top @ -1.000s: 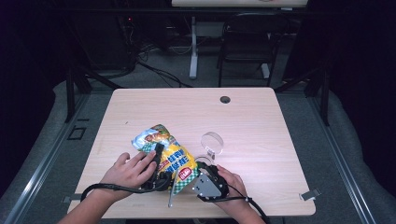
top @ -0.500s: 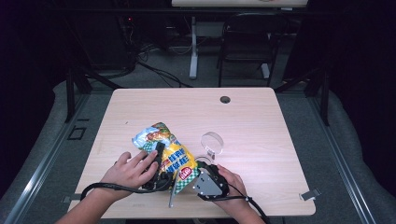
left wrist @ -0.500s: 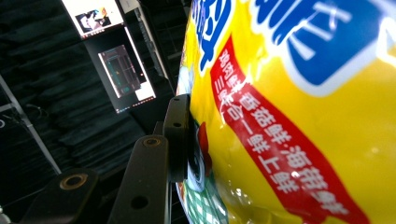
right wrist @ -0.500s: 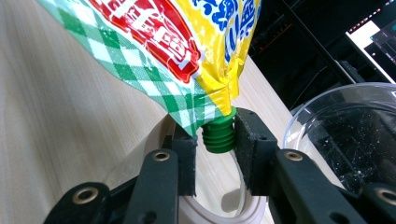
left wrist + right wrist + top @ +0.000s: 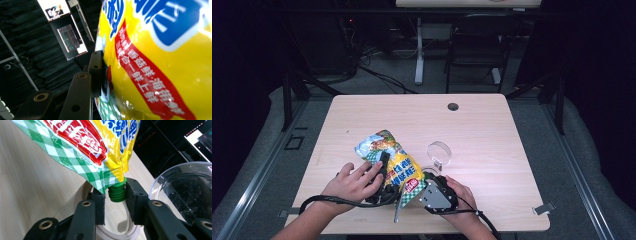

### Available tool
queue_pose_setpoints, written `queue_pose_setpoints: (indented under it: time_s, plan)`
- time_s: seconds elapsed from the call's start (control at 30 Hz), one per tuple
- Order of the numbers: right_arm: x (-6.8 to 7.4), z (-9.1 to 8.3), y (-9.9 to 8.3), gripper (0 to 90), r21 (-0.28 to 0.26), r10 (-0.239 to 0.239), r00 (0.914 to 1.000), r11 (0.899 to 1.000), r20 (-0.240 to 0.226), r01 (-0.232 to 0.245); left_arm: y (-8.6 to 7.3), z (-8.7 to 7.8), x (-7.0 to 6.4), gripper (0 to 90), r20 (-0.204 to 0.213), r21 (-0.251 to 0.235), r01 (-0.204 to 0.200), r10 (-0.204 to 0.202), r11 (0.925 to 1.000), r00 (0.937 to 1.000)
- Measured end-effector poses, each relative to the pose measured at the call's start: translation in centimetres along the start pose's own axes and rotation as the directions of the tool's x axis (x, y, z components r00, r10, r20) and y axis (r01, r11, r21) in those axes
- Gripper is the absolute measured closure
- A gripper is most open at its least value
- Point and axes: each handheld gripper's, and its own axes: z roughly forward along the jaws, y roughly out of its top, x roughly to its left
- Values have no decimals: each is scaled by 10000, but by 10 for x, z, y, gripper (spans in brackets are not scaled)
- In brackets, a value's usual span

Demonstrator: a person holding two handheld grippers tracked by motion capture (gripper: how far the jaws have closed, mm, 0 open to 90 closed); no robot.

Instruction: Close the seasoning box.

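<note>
A yellow snack pouch [image 5: 392, 162] with blue and red lettering lies tilted near the table's front edge, its green-checked lower end raised off the wood. My left gripper [image 5: 384, 159] is shut across its middle; one black pad [image 5: 96, 72] presses into the foil and the other is hidden behind the pouch [image 5: 162, 62]. At the pouch's bottom corner a green ribbed spout [image 5: 117, 192] sits between the jaws of my right gripper [image 5: 115, 201], which is shut on it. That right gripper [image 5: 422, 182] sits under its grey plate, right of the pouch.
A clear round glass dish [image 5: 439, 151] stands just behind my right hand, and its clear dish wall [image 5: 182, 190] is close on the right. A pale translucent ring [image 5: 112, 232] lies under the jaws. A dark grommet hole [image 5: 453, 106] marks the far table edge.
</note>
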Motion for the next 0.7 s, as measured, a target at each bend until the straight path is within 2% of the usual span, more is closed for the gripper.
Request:
queue_pose_setpoints:
  time_s: [0.03, 0.07, 0.2, 0.4, 0.43, 0.5, 0.57, 0.7]
  plan:
    - [0, 0, 0, 702, -1, 7, 10000, 10000, -16, -7, 0, 0, -1, 694, -181, -10, -18, 18, 10000, 9998]
    - [0, 0, 0, 702, -3, -20, 10000, 10000, -12, 20, 0, -1, -1, 694, -171, 67, -127, 128, 9999, 9998]
    - [0, 0, 0, 702, -24, 10, 10000, 10000, -25, -10, 1, -1, -1, 694, -335, 55, -150, 151, 9999, 9993]
    - [0, 0, 0, 702, -80, 116, 9999, 9999, -79, -116, 1, -2, 1, 695, -310, 83, -311, 314, 9995, 9990]
    - [0, 0, 0, 702, -81, 124, 9999, 9999, -79, -125, 2, -2, 1, 695, -433, 97, -364, 368, 9993, 9984]
    - [0, 0, 0, 702, -71, 155, 9998, 9999, -102, -156, 2, -3, 2, 695, -380, 181, -496, 503, 9986, 9980]
    - [0, 0, 0, 702, -76, 165, 9998, 9998, -109, -166, 2, -3, 2, 695, -432, 163, -482, 489, 9987, 9979]
    - [0, 1, 0, 702, -90, 183, 9998, 9998, -90, -183, 4, -5, 3, 697, -580, 286, -697, 713, 9972, 9958]
